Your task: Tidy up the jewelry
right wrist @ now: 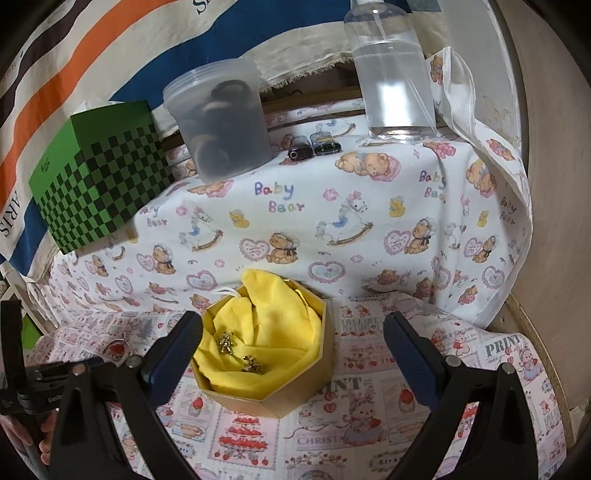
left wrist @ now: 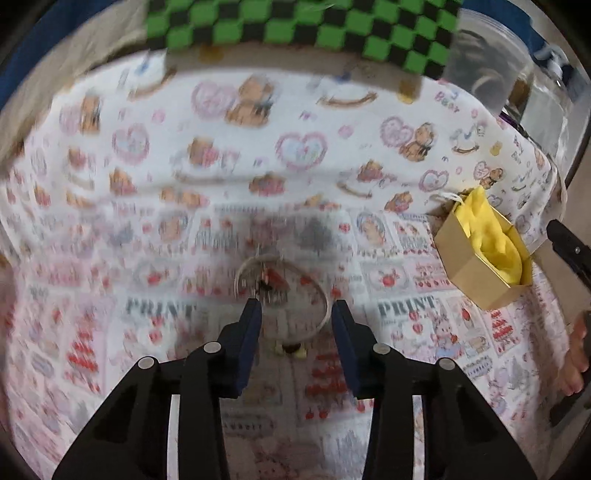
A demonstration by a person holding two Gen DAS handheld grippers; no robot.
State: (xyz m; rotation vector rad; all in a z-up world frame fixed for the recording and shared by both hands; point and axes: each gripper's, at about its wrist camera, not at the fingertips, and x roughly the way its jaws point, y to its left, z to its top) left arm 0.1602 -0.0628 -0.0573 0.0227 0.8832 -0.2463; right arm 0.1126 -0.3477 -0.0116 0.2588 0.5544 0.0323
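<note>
A tan hexagonal box [right wrist: 295, 384] lined with yellow cloth [right wrist: 273, 332] sits on the printed cloth; two small gold jewelry pieces [right wrist: 227, 341] [right wrist: 254, 363] lie on the yellow cloth. My right gripper [right wrist: 293, 354] is open, its jaws on either side of the box. In the blurred left wrist view, my left gripper [left wrist: 296, 321] is open just above a thin silver bangle [left wrist: 325, 295] and a small red-and-dark piece [left wrist: 271, 280] on the cloth. The box [left wrist: 480, 273] shows at the right. The bangle with the red piece [right wrist: 117, 349] also shows at the left of the right wrist view.
A green checkered box [right wrist: 99, 184] stands at back left, also in the left wrist view [left wrist: 295, 29]. A frosted plastic tub [right wrist: 221, 118] of dark rings, a clear bottle [right wrist: 395, 74] and two small dark items [right wrist: 314, 147] stand at the back. A wooden wall [right wrist: 554, 184] is at right.
</note>
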